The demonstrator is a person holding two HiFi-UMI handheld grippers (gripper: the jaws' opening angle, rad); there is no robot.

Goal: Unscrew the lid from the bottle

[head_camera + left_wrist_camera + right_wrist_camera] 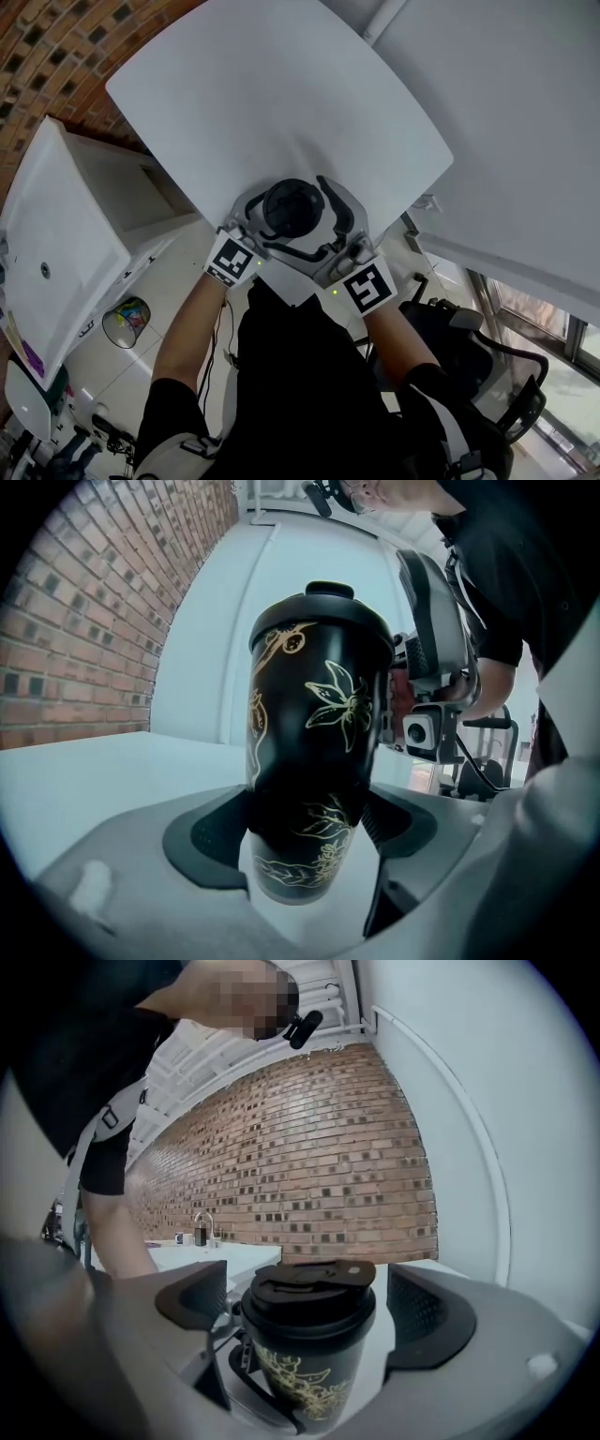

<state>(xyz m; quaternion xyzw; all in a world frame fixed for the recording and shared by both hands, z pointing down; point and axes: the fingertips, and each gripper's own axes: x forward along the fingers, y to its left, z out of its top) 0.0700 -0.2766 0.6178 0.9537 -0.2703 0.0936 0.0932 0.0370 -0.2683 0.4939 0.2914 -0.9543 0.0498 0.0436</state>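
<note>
My left tongs (305,834) pinch the black, gold-flowered bottle (319,696) low on its body. The bottle sits at the near edge of the white tabletop (281,94). My right tongs (309,1309) stand spread on either side of the bottle's lid (314,1283), pads clear of it.

I see three risks. If I close off-centre on the lid, the pads may slip when I twist. With so low a grip, the whole bottle could spin with the lid. A hard twist could tip it off that edge.

White table (281,103) beside a brick wall (56,47), pale tiled floor (112,375).
</note>
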